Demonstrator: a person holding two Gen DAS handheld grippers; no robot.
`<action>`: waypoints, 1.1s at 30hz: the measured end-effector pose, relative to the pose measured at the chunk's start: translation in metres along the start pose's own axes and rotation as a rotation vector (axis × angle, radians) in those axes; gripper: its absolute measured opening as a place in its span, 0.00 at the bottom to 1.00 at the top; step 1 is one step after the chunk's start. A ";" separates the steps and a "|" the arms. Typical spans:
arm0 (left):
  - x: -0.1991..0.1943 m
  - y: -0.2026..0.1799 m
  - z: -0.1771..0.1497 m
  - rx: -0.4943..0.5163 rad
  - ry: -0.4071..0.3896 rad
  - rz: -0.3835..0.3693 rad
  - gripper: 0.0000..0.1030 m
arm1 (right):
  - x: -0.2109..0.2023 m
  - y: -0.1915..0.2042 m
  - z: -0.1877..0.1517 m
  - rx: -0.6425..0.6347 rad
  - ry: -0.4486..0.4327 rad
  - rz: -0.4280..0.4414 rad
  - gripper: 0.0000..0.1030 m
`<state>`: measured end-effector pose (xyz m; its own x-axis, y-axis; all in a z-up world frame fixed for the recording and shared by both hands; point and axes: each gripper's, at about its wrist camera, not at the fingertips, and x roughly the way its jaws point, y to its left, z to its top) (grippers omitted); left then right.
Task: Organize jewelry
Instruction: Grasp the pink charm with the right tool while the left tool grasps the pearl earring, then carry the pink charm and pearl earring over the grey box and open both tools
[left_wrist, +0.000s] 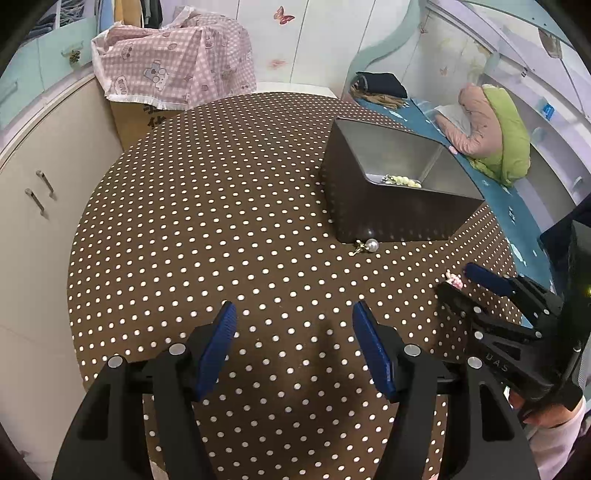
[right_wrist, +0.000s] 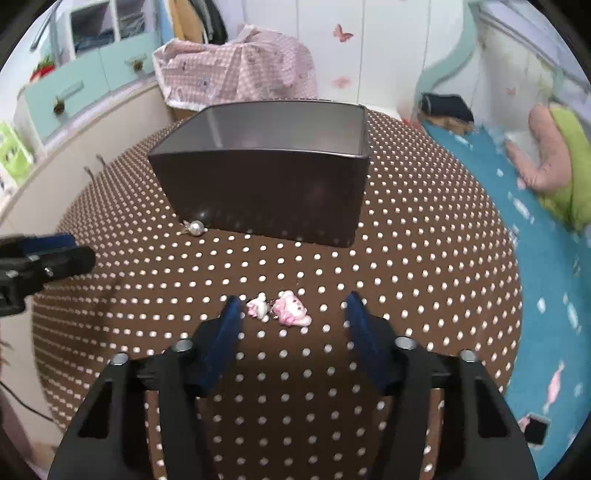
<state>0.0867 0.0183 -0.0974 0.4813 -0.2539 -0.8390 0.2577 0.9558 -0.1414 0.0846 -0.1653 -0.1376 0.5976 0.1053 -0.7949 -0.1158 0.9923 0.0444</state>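
Note:
Two small pink charms (right_wrist: 291, 312) lie on the brown dotted tablecloth (right_wrist: 406, 258), right between the fingers of my right gripper (right_wrist: 293, 302). Its jaws stand apart around them, and the pads do not press on them. From the left wrist view, the right gripper (left_wrist: 460, 280) is low over the cloth with a pink charm (left_wrist: 454, 281) at its tips. A pearl earring (left_wrist: 369, 245) rests against the front corner of the dark box (left_wrist: 369, 206). Inside the box lies a pale bead bracelet (left_wrist: 404, 181). My left gripper (left_wrist: 294, 310) hovers open over bare cloth, holding nothing.
The round table (left_wrist: 166, 221) is ringed by beige cabinets (left_wrist: 44, 192) on the left. A carton draped in pink checked cloth (left_wrist: 173, 62) stands behind it, and a bed with a blue sheet (right_wrist: 535, 277) and a green and pink pillow is on the right.

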 end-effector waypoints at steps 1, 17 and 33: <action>0.001 -0.002 0.001 0.003 0.001 -0.001 0.61 | -0.001 -0.001 0.001 0.004 -0.001 0.012 0.30; 0.054 -0.048 0.037 0.025 0.032 0.031 0.61 | -0.024 -0.039 -0.001 0.076 -0.046 0.009 0.25; 0.052 -0.029 0.046 0.024 -0.004 0.024 0.09 | -0.046 -0.046 0.014 0.065 -0.131 0.050 0.25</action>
<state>0.1422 -0.0297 -0.1126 0.4912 -0.2317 -0.8397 0.2663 0.9578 -0.1085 0.0730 -0.2145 -0.0946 0.6909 0.1586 -0.7053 -0.0995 0.9872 0.1245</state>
